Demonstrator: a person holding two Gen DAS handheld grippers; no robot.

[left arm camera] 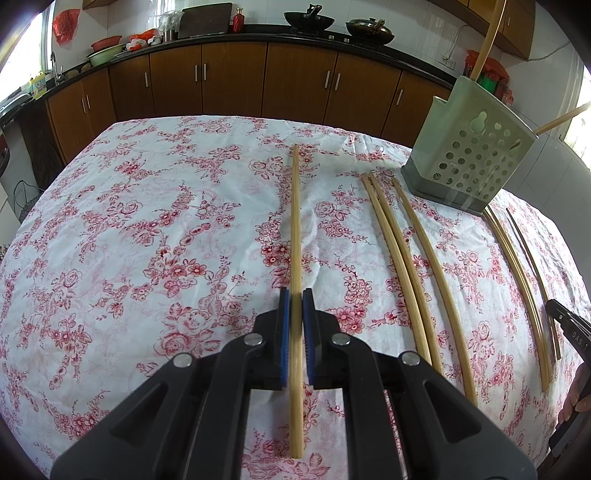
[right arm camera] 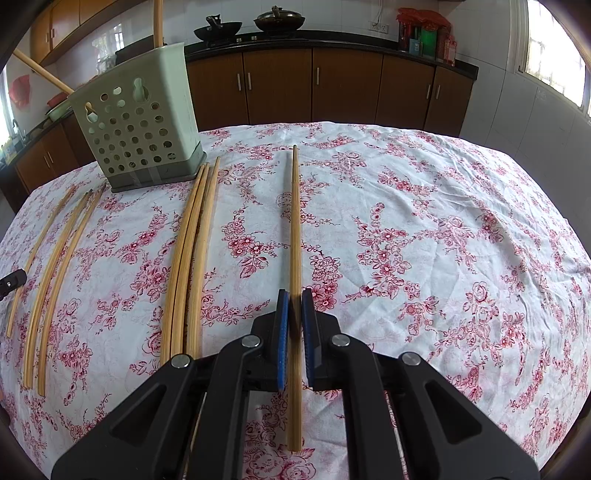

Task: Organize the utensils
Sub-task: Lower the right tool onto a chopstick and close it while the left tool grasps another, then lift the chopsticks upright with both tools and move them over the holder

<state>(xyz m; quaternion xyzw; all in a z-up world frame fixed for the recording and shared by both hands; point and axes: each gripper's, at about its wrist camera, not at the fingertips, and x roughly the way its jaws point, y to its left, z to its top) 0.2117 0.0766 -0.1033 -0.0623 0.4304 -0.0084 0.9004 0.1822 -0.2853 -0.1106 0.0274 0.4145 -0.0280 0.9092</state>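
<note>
Left wrist view first: the left gripper (left arm camera: 294,306) has its blue pads (left arm camera: 283,332) pinched narrow on a single bamboo chopstick (left arm camera: 295,221), which runs straight from between the fingers toward twelve o'clock, its far tip over the floral tablecloth (left arm camera: 147,240). At about two o'clock stands the pale green perforated chopstick holder (left arm camera: 469,162) on its grey base, with two chopsticks (left arm camera: 487,40) already leaning out of its top. Between the held stick and the holder, three loose chopsticks (left arm camera: 406,258) lie side by side on the cloth, and another group of chopsticks (left arm camera: 524,277) lies farther out toward three o'clock. The tip of the other gripper (left arm camera: 565,325) pokes in at the edge there, with a person's fingers (left arm camera: 576,398) just below it.

From the right wrist, the right gripper (right arm camera: 294,306) is likewise closed tight on its own chopstick (right arm camera: 295,221), pointing to twelve o'clock above the cloth (right arm camera: 443,240). The holder (right arm camera: 140,122) sits at about ten o'clock. A bundle of three chopsticks (right arm camera: 192,258) lies just left of the held one, its far ends near the holder's base, and three more chopsticks (right arm camera: 55,266) lie spread toward nine o'clock. Along the back wall run brown kitchen cabinets (right arm camera: 332,85) under a dark counter with two woks (right arm camera: 218,29) on the stove.
</note>
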